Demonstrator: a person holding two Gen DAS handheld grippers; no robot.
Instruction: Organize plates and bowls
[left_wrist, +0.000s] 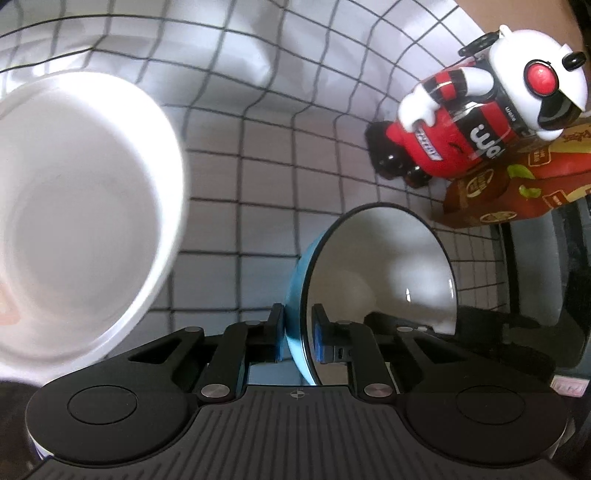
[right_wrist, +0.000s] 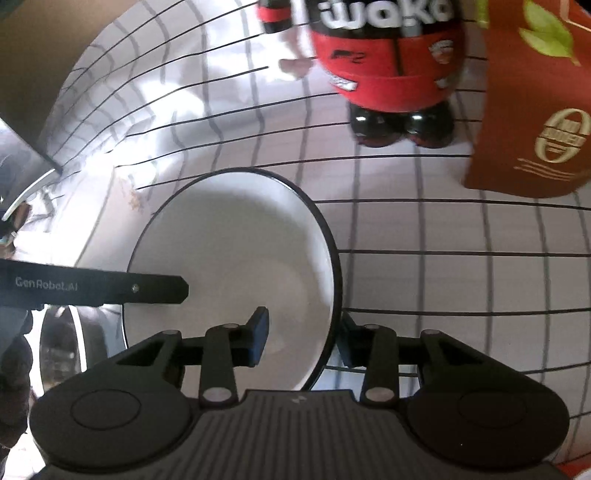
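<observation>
Left wrist view: white bowl (left_wrist: 74, 206) left of frame, left hand-held gripper (left_wrist: 297, 336) pinching the blue bowl (left_wrist: 380, 273) at lower center; right hand-held gripper (right_wrist: 301, 338) spread around its rim. Stacking looks unfinished.

The large white ceramic bowl (left_wrist: 81, 218) is blurred and cropped at the left edge; the red cardboard carton (right_wrist: 532, 96) runs off right.

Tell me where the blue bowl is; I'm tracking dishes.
Left wrist view, lower centre: the blue bowl is clamped by its rim in the left hand-held gripper, right of the white bowl.
</observation>
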